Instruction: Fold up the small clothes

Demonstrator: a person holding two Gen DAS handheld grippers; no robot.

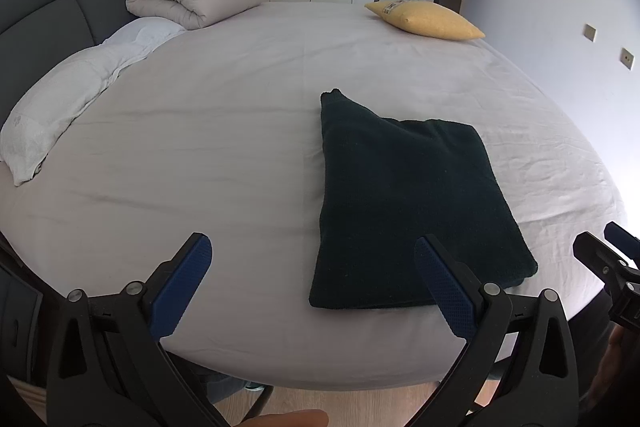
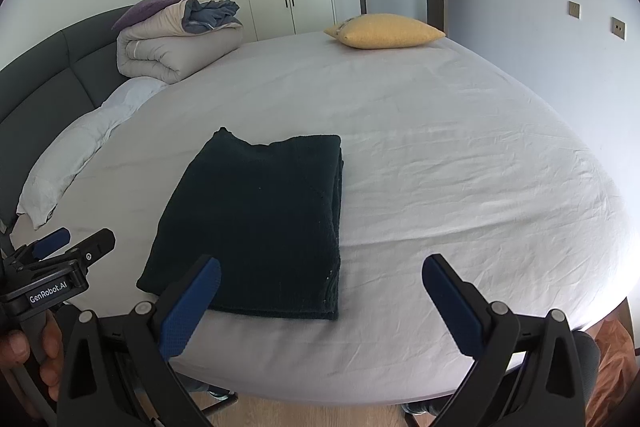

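A: Left wrist view?
B: The left gripper hangs wide and empty; a folded dark garment lies on the bed, right of it.
A: Right wrist view?
B: The right gripper is wide, empty. Pinching one layer could undo folds.

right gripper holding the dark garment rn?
No: the right gripper is open and empty, with the folded dark garment lying flat on the bed.
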